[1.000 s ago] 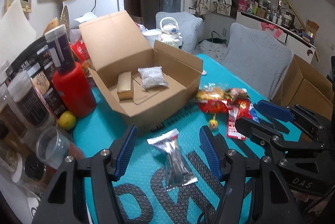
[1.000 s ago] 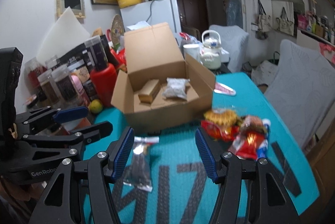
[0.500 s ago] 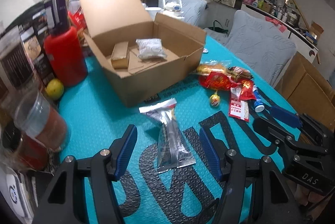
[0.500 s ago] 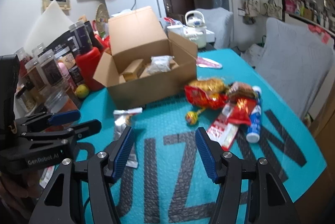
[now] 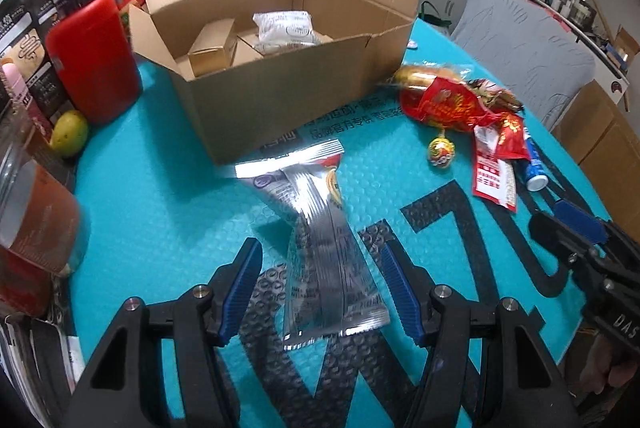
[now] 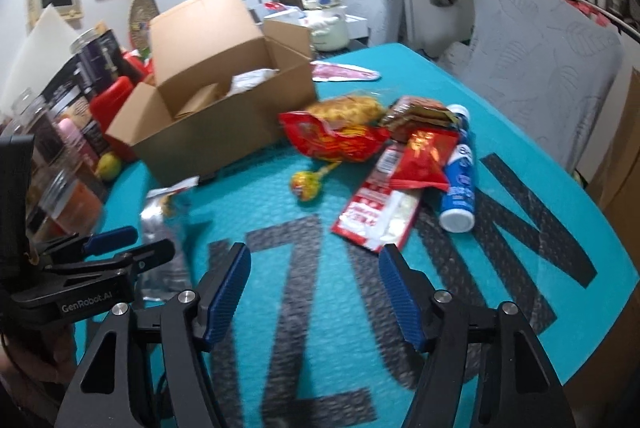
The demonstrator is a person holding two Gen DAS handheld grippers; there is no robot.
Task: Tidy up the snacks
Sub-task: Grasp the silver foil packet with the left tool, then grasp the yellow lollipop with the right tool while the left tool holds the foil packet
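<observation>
We see left hand-held gripper (image 5: 322, 282) open, pads either side of silver snack packet (image 5: 320, 240) lying on teal table (image 5: 160, 196), not pressing it, right hand-held gripper (image 6: 314, 292) open, jaws just widened, nothing between, cardboard box (image 5: 280, 84) behind, snack pile (image 6: 380, 156) beside it

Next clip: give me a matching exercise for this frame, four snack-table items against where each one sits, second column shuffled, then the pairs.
Items:
1. silver foil packet
2. white pillow pack
3. lollipop
4. blue and white tube

Places:
A. inside the cardboard box
B. on the mat, at the right end of the snack pile
C. on the mat, lying between the open jaws of the left hand-held gripper
D. on the mat, just in front of the red wrapper

Pairs: 1-C, 2-A, 3-D, 4-B
</observation>
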